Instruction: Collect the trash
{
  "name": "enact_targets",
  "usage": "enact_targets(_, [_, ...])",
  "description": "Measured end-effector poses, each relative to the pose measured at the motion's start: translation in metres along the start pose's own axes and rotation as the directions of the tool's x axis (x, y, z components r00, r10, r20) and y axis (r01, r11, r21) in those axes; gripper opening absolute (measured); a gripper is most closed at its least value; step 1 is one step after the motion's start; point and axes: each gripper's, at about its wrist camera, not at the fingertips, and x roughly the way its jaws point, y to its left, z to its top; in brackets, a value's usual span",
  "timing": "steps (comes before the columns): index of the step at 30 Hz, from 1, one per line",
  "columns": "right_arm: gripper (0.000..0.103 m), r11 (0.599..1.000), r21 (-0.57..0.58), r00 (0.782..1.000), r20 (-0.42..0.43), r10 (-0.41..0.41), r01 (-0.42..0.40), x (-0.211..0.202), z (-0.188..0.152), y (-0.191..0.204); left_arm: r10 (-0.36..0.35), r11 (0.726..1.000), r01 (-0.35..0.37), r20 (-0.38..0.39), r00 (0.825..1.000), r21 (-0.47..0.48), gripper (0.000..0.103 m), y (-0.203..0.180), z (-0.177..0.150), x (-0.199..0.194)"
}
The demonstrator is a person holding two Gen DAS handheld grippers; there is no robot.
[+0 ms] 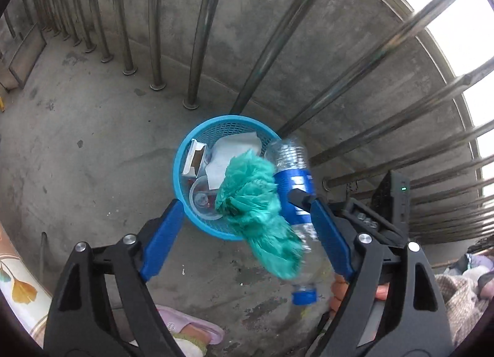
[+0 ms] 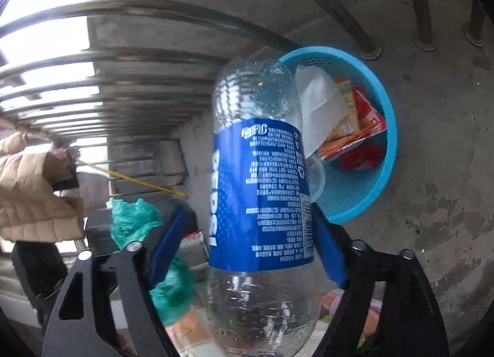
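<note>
**Tongs carry bottle and bag over the blue basket**

Tongs in the right hand are pinching a clear plastic bottle across its blue label, blue pads pressed to either side. In the right wrist view the bottle fills the centre of the frame, its base pointing away from the camera toward the basket; the left wrist view shows its blue cap at lower right.

The left tongs are spread wide. A crumpled green plastic bag sits between their fingers at frame centre, blurred, and I cannot tell whether it is touching either finger or already falling.

The blue mesh basket stands on the concrete floor beside a metal railing, at centre in the left view and upper right in the right view. It already holds white paper, a small carton, a clear cup and red and orange wrappers.

To finish this step well, the bottle should probably be carried further toward the right of the right wrist frame, so it hangs fully over the rim rather than beside it. Tipping the base downward before the tongs part would help, since a long bottle could strike the rim and topple the light basket.
</note>
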Motion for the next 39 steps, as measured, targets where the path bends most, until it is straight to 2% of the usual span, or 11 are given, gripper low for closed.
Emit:
enact_targets(5, [0.081, 0.999, 0.043, 0.998, 0.065, 0.015, -0.018, 0.006, 0.007, -0.024, -0.06, 0.997, 0.061, 0.026, 0.998, -0.05, 0.08, 0.016, -0.012, -0.01])
enact_targets(12, [0.081, 0.999, -0.031, 0.988, 0.156, -0.014, 0.019, -0.027, -0.005, -0.02, -0.024, 1.0, 0.026, 0.152, 0.988, -0.011, 0.08, 0.029, -0.042, -0.07])
enact_targets(18, [0.081, 0.978, -0.202, 0.974, 0.227, -0.005, 0.053, -0.072, -0.042, 0.011, -0.028, 0.999, 0.033, 0.313, 0.949, -0.011, 0.084, 0.037, -0.093, -0.153])
enact_targets(22, [0.081, 0.897, -0.43, 0.963, 0.269, 0.02, 0.102, -0.1, -0.091, 0.063, 0.03, 0.999, -0.011, 0.428, 0.903, -0.048, 0.086, 0.049, -0.144, -0.216])
enact_targets(26, [0.085, 0.75, -0.649, 0.954, 0.286, 0.087, 0.127, -0.13, -0.161, 0.122, 0.159, 0.982, -0.081, 0.529, 0.834, -0.168, 0.091, 0.065, -0.207, -0.279])
enact_targets(29, [0.09, 0.614, -0.78, 0.954, 0.264, 0.145, 0.123, -0.149, -0.217, 0.16, 0.302, 0.942, -0.152, 0.559, 0.772, -0.299, 0.093, 0.078, -0.261, -0.323])
enact_targets(32, [0.096, 0.464, -0.881, 0.951, 0.214, 0.222, 0.09, -0.165, -0.276, 0.19, 0.462, 0.867, -0.218, 0.558, 0.689, -0.448, 0.094, 0.091, -0.317, -0.364])
enact_targets(34, [0.096, 0.369, -0.927, 0.948, 0.176, 0.264, 0.07, -0.175, -0.315, 0.205, 0.562, 0.8, -0.248, 0.539, 0.627, -0.546, 0.094, 0.098, -0.356, -0.385])
enact_targets(35, [0.096, 0.333, -0.94, 0.945, 0.171, 0.278, 0.072, -0.178, -0.332, 0.21, 0.607, 0.764, -0.257, 0.526, 0.596, -0.592, 0.094, 0.1, -0.374, -0.394])
enact_targets(37, [0.097, 0.253, -0.963, 0.937, 0.172, 0.303, 0.095, -0.183, -0.372, 0.216, 0.709, 0.664, -0.29, 0.459, 0.535, -0.689, 0.094, 0.101, -0.406, -0.406])
enact_targets(39, [0.097, 0.185, -0.979, 0.937, 0.144, 0.319, 0.087, -0.185, -0.405, 0.219, 0.777, 0.584, -0.317, 0.402, 0.485, -0.747, 0.094, 0.1, -0.433, -0.411])
